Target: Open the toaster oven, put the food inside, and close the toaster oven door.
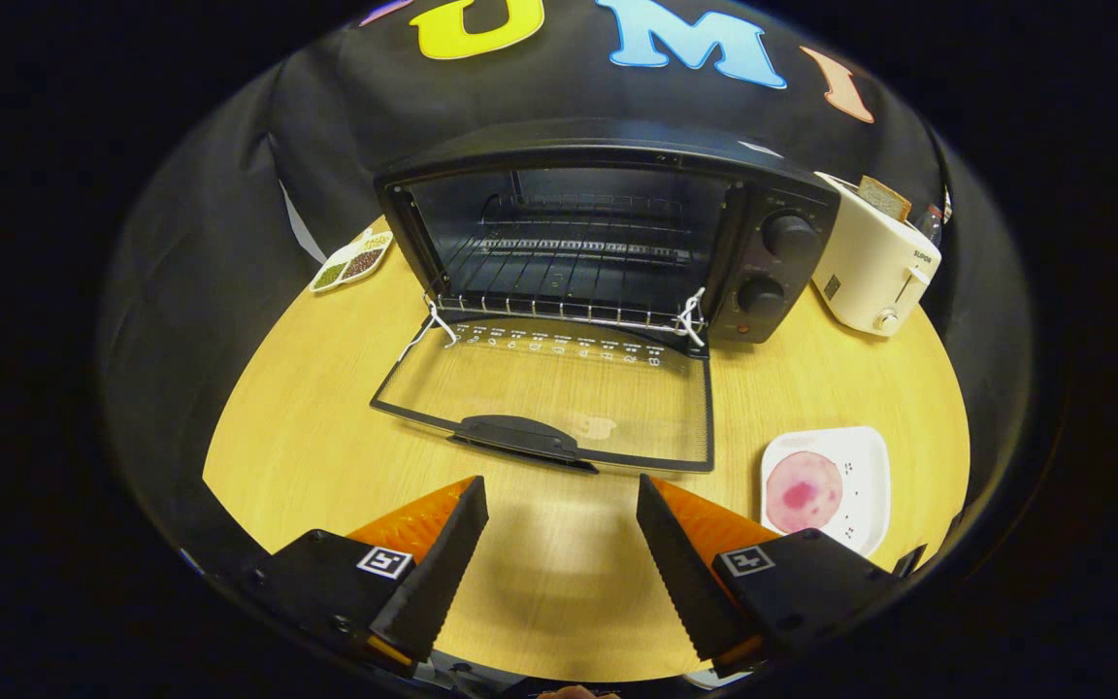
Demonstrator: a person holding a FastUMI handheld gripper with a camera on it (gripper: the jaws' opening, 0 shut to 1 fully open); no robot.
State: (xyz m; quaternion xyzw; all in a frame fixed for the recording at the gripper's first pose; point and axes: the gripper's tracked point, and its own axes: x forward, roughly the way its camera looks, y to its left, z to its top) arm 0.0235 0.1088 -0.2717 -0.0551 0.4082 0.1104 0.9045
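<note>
1. Jaws released, spread wide with nothing between them; gripper (pixel 561 544) hovers over bare wooden table (pixel 278 427), just short of the door handle (pixel 520 439).
2. Toaster oven (pixel 608 238) sits ahead; I see its glass door (pixel 549 388) folded flat onto the table, wire rack (pixel 569 286) exposed. Opening step looks done.
3. Food: a pink round slice (pixel 803 491) on a white square plate (pixel 865 466), just beside my right finger, near the door's right corner.
4. Next, I judge: swing right, close on the slice, carry it onto the rack.
5. White pop-up toaster (pixel 874 267) and seed dish (pixel 352 260) flank the oven.
</note>
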